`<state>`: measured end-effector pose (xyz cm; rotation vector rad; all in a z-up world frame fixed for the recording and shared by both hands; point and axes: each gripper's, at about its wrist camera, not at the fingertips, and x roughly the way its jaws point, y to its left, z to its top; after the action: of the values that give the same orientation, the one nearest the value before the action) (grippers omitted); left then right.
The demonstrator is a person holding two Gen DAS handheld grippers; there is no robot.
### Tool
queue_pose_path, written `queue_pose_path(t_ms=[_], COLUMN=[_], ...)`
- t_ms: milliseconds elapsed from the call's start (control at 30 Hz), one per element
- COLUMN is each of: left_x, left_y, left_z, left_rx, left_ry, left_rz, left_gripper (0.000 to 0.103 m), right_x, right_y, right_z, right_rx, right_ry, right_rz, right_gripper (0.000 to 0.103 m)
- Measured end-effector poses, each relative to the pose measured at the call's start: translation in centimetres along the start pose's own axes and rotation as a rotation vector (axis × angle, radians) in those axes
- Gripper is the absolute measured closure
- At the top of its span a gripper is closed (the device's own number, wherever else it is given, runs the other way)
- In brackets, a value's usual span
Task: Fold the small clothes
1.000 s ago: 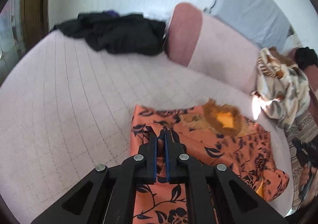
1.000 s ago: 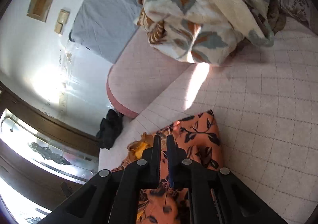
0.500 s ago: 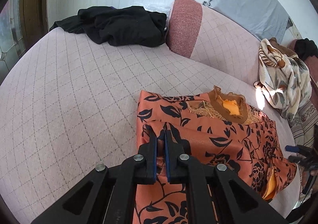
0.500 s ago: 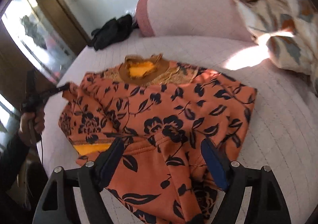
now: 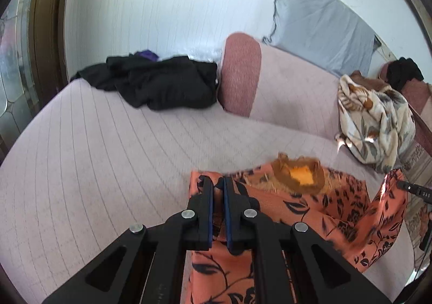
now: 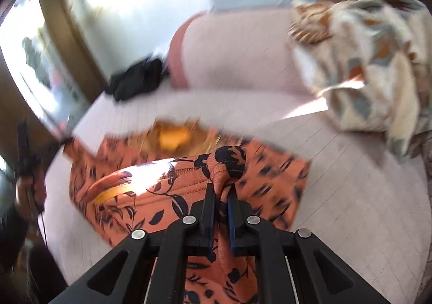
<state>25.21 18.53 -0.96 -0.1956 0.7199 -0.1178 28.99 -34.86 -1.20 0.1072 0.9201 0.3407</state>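
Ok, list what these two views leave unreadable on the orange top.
- Right wrist view: orange top neckline smeared by motion blur; sunlight washes out one patch.
- Left wrist view: hem cut off by bottom edge, fabric hidden behind left claw.
- Right claw: pinched fabric hidden between its fingers.

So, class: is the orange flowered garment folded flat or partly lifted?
Partly lifted. Both the left gripper and the right gripper pinch bunched cloth of the garment, raised off the sofa.
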Motion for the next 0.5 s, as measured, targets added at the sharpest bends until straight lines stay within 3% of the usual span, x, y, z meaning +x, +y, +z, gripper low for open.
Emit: queue_pose_path(t_ms=[133,233,267,300,333,367,400,433,500], left_x=[5.6,11.3,11.9,11.6,10.8,9.6,8.2,6.4,3.2], left_y=[1.3,1.4,1.6,1.8,2.1,2.5,3.0,3.6,4.9], left_z=[1.5,0.8,0.3,0.1,0.0,0.1,0.3,0.3,-0.3], left_rx=[-0.102,-0.065,-0.055,-0.051,-0.051,-0.052,-0.052,-0.056,-0.076], left_ry=[0.093,0.274,0.307,0.301,0.275,0.243,0.207,0.159,0.094], left_rz=[0.052,0.174,0.181,0.164,0.154,0.158,0.174,0.193,0.199], left_gripper=[0.094,0.090,0.086,0.085,0.074,0.053,0.043,0.035,0.033], right_x=[3.1,8.3,9.3,9.4,8.8,8.1,7.0,5.5,3.5], right_y=[-4.8,-8.1,-8.1,-7.7,-7.3,-6.9,-6.7,-6.4,-6.3], right_z=[1.2,-0.9,-1.9,-2.7,-3.2,-3.8,-4.4,-5.0,-6.4], right_rx=[0.181,0.316,0.324,0.307,0.283,0.274,0.283,0.288,0.290], right_ry=[-0.034,0.079,0.114,0.115,0.095,0.082,0.064,0.028,0.017], right_rz=[-0.083,-0.074,-0.089,-0.083,-0.070,-0.061,-0.055,-0.055,-0.042], right_gripper=[0.095,0.090,0.083,0.074,0.066,0.035,0.020,0.020,0.020])
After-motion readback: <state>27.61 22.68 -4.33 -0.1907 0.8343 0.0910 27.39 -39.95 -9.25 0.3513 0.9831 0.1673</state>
